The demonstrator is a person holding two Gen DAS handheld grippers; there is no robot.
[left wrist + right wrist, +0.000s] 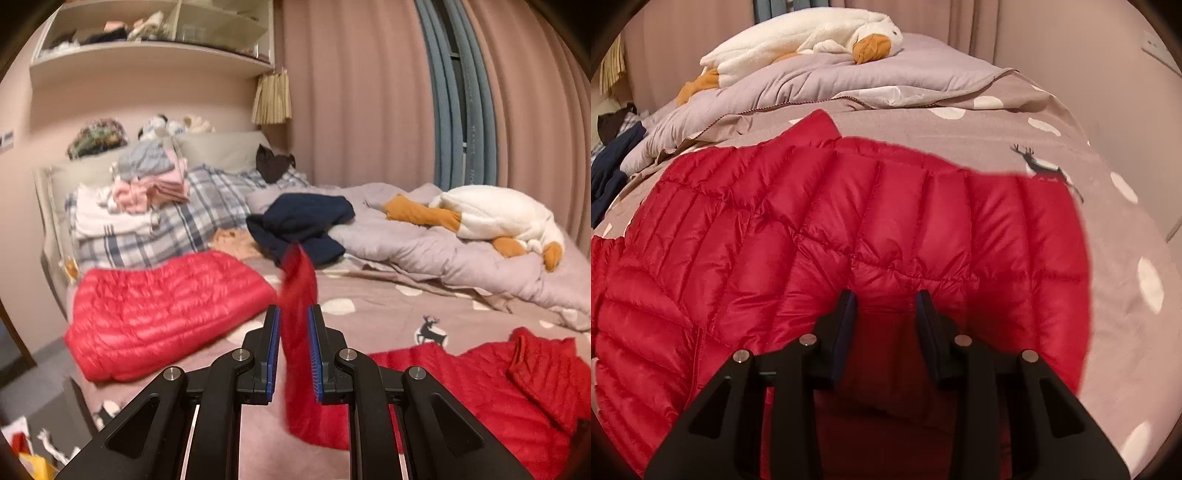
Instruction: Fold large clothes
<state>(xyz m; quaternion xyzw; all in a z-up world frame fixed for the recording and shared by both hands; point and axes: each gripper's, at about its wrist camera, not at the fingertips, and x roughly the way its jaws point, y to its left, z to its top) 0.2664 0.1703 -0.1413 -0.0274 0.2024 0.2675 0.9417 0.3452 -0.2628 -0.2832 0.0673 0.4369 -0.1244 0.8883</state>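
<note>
Gripping a strip of the red down jacket (299, 332), the left gripper (294, 325) has its blue pads nearly together on the fabric, which rises as a narrow upright band from the polka-dot bedsheet (369, 295). The rest spreads to the right. There the right gripper (885, 306) tilts down with jaws partly apart, straddling a quilted fold directly beneath; whether its pads press cannot be told. The jacket's long axis appears to run left to right. No readable labels or writing.

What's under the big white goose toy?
The goose toy lies on a rumpled grey quilt. Whatever is beneath that quilt is covered.
</note>
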